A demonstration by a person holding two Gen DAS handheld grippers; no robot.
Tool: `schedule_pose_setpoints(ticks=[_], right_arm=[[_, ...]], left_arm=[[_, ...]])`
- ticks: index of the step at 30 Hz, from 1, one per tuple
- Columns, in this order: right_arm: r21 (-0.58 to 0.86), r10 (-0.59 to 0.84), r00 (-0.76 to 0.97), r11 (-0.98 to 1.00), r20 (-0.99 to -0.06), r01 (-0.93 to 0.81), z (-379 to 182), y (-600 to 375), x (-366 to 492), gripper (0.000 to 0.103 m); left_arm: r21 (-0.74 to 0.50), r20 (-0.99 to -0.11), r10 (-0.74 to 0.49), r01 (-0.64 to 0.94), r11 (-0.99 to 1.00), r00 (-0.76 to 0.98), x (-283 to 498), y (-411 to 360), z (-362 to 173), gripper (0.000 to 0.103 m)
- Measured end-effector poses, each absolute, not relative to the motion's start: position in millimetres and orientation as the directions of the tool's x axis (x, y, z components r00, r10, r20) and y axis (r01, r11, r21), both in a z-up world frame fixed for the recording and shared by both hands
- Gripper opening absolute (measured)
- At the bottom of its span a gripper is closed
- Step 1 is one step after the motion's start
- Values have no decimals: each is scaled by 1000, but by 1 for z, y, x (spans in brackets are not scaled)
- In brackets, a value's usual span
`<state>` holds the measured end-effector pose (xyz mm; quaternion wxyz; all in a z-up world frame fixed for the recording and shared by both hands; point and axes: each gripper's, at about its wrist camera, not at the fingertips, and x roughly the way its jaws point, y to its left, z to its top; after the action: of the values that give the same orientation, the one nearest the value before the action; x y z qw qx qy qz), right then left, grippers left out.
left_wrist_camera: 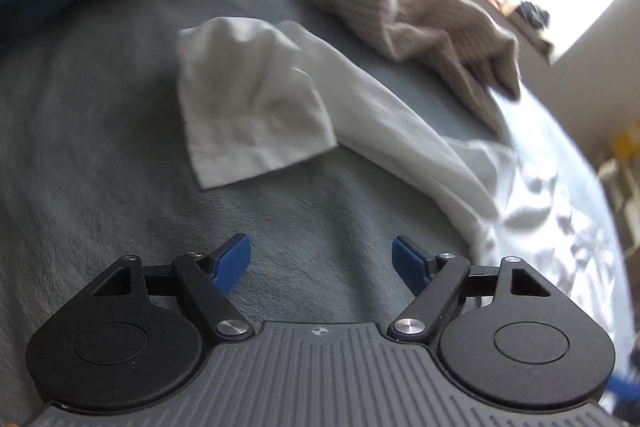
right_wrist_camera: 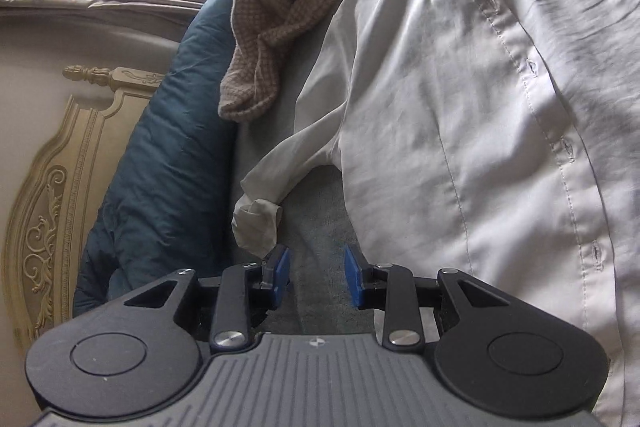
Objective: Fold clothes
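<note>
The white shirt (right_wrist_camera: pixel 460 107) lies spread button-side up on the bed (left_wrist_camera: pixel 100 147), one sleeve (left_wrist_camera: pixel 248 99) flung out and doubled back near the beige knit (left_wrist_camera: pixel 420 23). Both the left claw (left_wrist_camera: pixel 321 265) and the right claw (right_wrist_camera: pixel 317 277) hang empty with jaws apart; a clean sleeve fold probably means pinching its cuff. Only the right view shows the placket, and the left view the sleeve's full length.

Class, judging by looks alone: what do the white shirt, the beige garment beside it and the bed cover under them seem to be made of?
White shirt: thin, smooth woven cloth, probably cotton or a blend; crisp creases, stitched placket with buttonholes.
Beige garment: thick knit, perhaps wool; visible ribbing and a fuzzy edge.
Bed cover: grey plush or fleece, it seems; matte, short brushed nap.
</note>
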<state>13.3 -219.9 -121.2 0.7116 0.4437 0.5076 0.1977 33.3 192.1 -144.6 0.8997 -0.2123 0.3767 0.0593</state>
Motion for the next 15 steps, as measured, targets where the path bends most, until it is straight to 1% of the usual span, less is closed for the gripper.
schedule_pose_setpoints(ticks=[1,2,3,6,10,11,13,15], right_arm=[[828,730,401,534,-553,169,-123,-219,12,33],[824,729,395,541,-558,168,-124,-219,11,33],[821,729,389,545,-563,167,-126,-219,10,33],[816,730,372,550,-574,179,-132,-218,9,33],[816,735,357,546,-576,191,-139,-218,11,33],[816,737,353,545,-577,193,-141,-218,11,33],[815,740,342,545,-579,200,-145,-217,11,33],[812,742,329,544,-583,211,-149,-216,11,34]], left_arm=[[-366,-705,-60,-290,884,707,34,196,-146,85],[-394,-706,-67,-313,864,705,34,201,-148,90],[-374,-709,-40,-327,868,704,34,202,-149,96],[-316,-712,31,-360,878,702,38,207,-149,97],[-339,-713,62,-421,842,699,50,223,-154,96],[-335,-710,79,-434,836,699,54,226,-154,94],[-281,-722,125,-454,845,680,62,226,-155,86],[-183,-742,191,-467,865,643,72,221,-156,61]])
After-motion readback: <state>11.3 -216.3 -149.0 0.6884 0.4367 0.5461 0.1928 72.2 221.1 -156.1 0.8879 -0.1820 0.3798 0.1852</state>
